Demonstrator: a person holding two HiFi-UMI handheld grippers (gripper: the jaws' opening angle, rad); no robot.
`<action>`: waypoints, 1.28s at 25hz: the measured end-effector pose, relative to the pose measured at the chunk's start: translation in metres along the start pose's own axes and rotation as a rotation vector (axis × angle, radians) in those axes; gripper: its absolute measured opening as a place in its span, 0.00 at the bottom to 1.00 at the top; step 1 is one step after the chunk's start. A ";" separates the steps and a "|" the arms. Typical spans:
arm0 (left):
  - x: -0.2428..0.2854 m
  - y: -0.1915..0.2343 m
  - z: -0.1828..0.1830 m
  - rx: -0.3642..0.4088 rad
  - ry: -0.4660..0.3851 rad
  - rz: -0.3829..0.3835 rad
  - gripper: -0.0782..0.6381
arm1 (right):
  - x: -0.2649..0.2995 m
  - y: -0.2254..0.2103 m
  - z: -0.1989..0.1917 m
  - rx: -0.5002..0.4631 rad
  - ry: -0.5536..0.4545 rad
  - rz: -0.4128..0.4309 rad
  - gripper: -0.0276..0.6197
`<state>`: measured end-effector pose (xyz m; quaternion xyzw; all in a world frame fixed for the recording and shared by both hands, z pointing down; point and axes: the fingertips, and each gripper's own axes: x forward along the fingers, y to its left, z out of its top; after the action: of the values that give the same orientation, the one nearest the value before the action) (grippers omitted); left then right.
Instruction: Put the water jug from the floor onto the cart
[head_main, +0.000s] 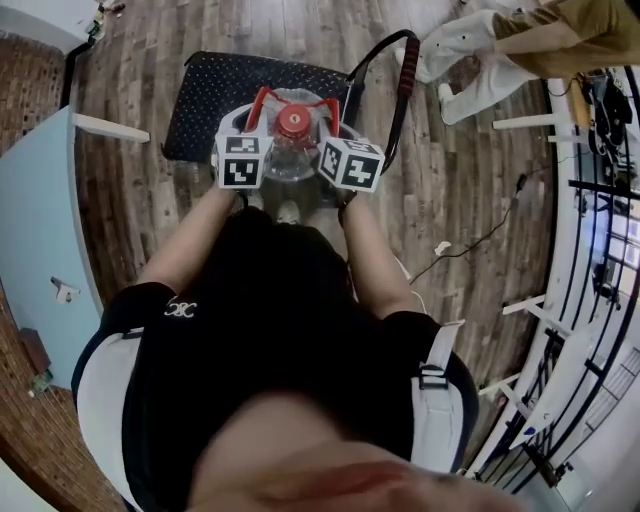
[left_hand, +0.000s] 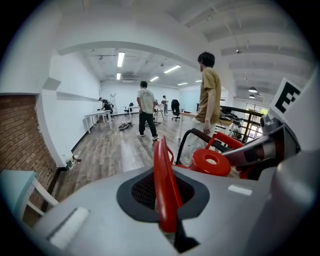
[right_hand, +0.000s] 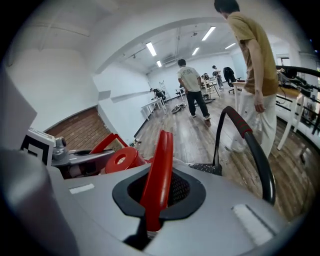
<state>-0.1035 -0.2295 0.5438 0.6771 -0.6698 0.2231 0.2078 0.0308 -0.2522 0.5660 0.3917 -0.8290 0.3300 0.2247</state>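
Observation:
In the head view the clear water jug with a red cap sits between my two grippers, over the near end of the black cart platform. I cannot tell whether it rests on the platform. My left gripper is shut on one red jug handle. My right gripper is shut on the other red handle. The red cap shows to the right in the left gripper view, and the same cap to the left in the right gripper view.
The cart's black push handle with a red grip arches on the right of the jug. A person in a tan shirt and white trousers stands just beyond it. A light blue table is at the left, a cable and black railing at the right.

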 end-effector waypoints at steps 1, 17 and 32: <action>0.007 0.001 0.001 0.005 0.004 -0.006 0.12 | 0.006 -0.004 0.000 0.001 0.013 -0.008 0.08; 0.162 0.008 0.004 0.058 0.108 -0.175 0.12 | 0.105 -0.077 0.029 0.099 0.003 -0.181 0.07; 0.338 0.019 -0.023 0.131 0.080 -0.210 0.11 | 0.241 -0.166 0.044 -0.093 -0.032 -0.301 0.08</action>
<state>-0.1224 -0.4921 0.7586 0.7463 -0.5703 0.2701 0.2117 0.0160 -0.4838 0.7495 0.5058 -0.7787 0.2477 0.2763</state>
